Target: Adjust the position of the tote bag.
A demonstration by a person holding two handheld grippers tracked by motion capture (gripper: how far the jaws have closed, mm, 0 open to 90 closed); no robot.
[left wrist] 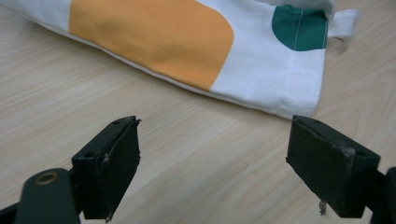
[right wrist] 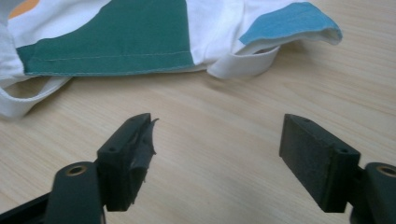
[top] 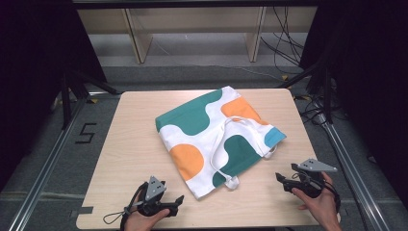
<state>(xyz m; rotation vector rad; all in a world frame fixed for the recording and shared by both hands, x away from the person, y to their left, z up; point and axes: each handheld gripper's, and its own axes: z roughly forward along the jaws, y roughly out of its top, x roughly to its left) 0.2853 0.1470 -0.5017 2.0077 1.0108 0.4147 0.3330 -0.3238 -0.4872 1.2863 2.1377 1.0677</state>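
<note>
The bag [top: 216, 134] lies at the centre of the table [top: 125, 144], its straps [top: 226, 144] across its lower right part. The left gripper [top: 180, 198] sits lower left of the bag, the right gripper [top: 280, 179] lower right, both apart from it.

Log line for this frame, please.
bag: flat on table, untouched | left gripper: open, empty, near bag corner | right gripper: open, empty, facing bag's strap
</note>
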